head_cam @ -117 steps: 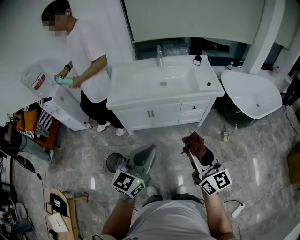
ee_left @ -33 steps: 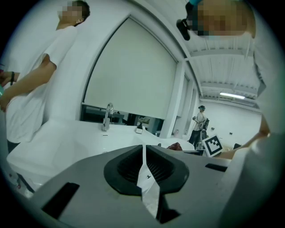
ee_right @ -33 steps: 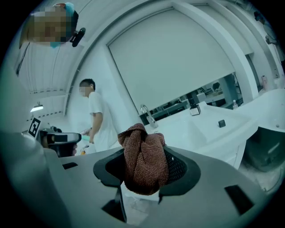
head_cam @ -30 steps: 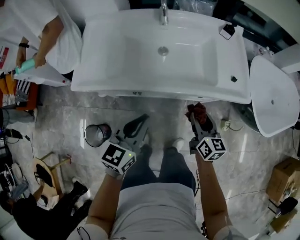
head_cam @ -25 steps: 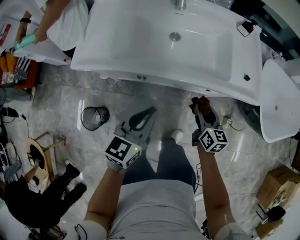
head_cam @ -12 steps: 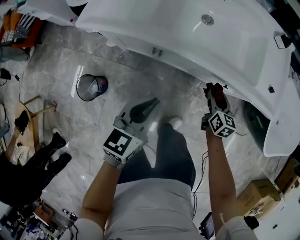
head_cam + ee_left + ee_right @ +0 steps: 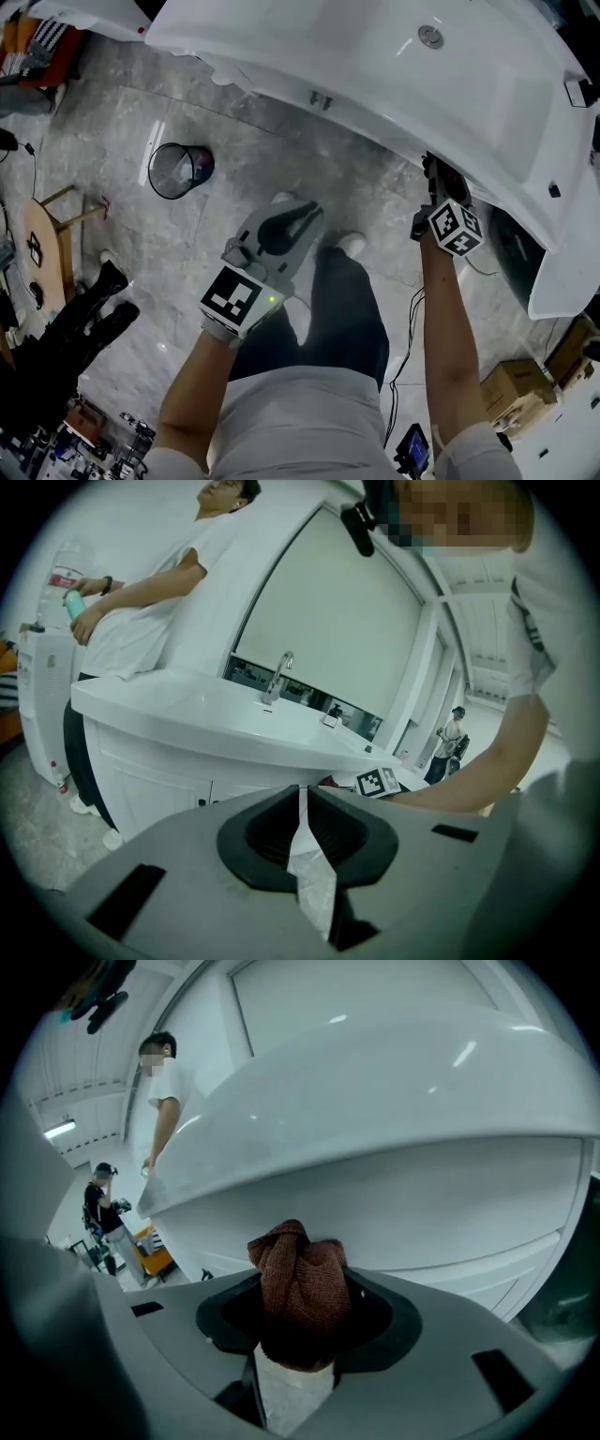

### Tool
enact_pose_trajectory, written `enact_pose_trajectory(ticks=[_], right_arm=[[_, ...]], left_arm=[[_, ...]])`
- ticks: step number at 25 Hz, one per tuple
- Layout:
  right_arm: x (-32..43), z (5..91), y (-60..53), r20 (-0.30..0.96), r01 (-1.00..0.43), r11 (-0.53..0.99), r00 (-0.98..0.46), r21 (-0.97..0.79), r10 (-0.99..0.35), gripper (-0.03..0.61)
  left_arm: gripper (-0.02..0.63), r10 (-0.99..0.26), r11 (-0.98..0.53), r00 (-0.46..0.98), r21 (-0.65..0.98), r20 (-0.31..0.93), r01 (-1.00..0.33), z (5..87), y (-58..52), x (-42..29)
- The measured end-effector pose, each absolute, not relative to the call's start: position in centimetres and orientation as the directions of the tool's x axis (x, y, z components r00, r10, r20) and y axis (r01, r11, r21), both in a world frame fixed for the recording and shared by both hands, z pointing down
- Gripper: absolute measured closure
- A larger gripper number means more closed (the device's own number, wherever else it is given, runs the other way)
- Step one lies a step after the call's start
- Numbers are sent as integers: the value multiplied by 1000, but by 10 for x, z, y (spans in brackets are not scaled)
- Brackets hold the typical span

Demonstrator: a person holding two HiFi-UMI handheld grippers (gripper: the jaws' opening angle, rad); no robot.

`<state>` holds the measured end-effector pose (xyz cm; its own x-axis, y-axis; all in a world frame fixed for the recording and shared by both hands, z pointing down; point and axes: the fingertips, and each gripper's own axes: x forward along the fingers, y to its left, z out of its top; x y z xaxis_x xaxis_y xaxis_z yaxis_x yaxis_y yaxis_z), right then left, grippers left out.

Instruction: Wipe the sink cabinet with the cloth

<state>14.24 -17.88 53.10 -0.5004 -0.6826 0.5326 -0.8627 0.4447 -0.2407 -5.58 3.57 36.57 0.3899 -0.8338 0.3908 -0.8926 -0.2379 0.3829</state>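
Observation:
A red-brown cloth (image 7: 302,1274) is bunched between the jaws of my right gripper (image 7: 298,1312), which is shut on it. In the head view the right gripper (image 7: 434,172) is raised against the white sink cabinet (image 7: 375,141), just under the overhanging sink top (image 7: 375,66); the cloth shows only as a dark bit at its tip. The cabinet front (image 7: 441,1213) fills the right gripper view close ahead. My left gripper (image 7: 307,214) hangs lower over the floor, shut with nothing in it, and points at the cabinet (image 7: 150,780).
A mesh waste bin (image 7: 180,171) stands on the marble floor at the left. A person (image 7: 141,602) in a white shirt stands at the cabinet's left end. A white tub (image 7: 558,281) and a cardboard box (image 7: 511,394) are on the right. A cable (image 7: 411,314) lies by my feet.
I have come close to the sink, which now fills the top of the head view. The right gripper with the cloth rose to the cabinet front under the counter edge. The left gripper stayed low.

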Motion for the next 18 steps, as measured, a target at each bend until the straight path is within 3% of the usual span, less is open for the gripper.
enact_pose_trajectory(ticks=[18], right_arm=[[146,548,-185,490,-854,437,-521,-283,-699,399]], left_arm=[[601,-878,-50,252,446,406,-894,435,94,-46]])
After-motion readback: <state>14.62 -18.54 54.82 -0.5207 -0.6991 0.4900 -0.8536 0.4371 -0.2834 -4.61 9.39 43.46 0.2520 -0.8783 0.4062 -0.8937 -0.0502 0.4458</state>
